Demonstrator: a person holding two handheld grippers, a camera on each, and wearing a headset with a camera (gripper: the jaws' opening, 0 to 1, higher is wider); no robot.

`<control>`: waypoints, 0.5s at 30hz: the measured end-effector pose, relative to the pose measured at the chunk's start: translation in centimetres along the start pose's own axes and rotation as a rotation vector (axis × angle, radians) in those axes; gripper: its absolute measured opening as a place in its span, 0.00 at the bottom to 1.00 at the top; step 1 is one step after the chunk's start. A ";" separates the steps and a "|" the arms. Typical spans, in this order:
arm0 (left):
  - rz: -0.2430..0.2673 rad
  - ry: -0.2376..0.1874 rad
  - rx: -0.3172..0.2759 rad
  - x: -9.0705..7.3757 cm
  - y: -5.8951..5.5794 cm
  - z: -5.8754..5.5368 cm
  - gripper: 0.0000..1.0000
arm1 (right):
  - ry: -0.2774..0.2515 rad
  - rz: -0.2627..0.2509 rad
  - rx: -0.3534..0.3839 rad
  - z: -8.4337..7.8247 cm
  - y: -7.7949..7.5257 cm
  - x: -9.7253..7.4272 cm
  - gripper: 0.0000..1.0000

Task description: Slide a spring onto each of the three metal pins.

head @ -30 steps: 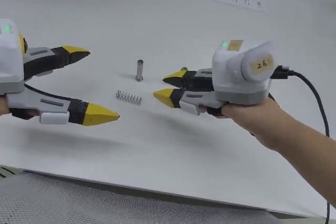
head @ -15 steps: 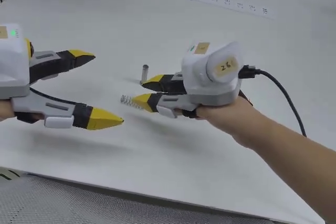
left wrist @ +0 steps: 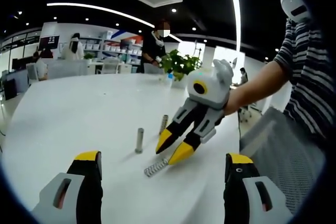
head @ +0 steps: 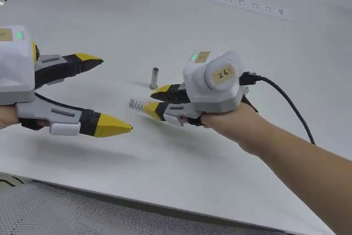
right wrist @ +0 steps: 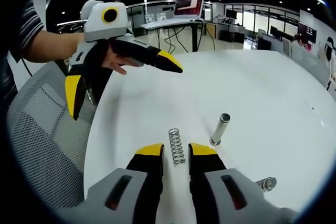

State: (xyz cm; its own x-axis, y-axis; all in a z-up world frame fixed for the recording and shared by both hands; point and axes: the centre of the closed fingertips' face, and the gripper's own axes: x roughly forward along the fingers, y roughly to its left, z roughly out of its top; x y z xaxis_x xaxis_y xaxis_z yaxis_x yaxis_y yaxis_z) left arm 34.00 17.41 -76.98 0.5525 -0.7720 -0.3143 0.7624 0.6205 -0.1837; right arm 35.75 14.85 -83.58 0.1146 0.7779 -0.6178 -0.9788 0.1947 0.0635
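Spring (head: 136, 104) lay flat on the table (head: 165, 180) near an upright pin (head: 154, 77), and the right tool (head: 153, 100) had moved in so its narrowly parted jaws straddled the spring's near end, ready to pinch, while the left tool (head: 113, 94) hovered spread wide.

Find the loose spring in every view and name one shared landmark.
Head view: spring lies just left of the right gripper.
Left gripper view: spring low centre, below the right gripper.
Right gripper view: spring just ahead of its own jaws.
Shared landmark: upright pin beside it.
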 end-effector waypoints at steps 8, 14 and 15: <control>-0.001 -0.009 -0.013 0.0 0.0 0.0 0.95 | 0.025 0.009 -0.012 -0.9 0.4 0.9 0.14; 0.001 -0.006 -0.014 -0.1 0.1 -0.3 0.95 | 0.039 0.003 -0.009 -1.3 0.3 1.3 0.14; 0.002 -0.004 -0.015 -0.1 0.1 -0.3 0.95 | 0.042 0.003 -0.013 -1.4 0.3 1.3 0.13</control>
State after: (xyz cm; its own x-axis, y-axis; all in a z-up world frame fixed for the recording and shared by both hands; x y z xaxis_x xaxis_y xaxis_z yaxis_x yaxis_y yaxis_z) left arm 33.87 17.61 -77.24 0.5553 -0.7715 -0.3106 0.7564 0.6238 -0.1971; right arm 35.32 15.10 -85.47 0.1043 0.7529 -0.6499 -0.9814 0.1839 0.0555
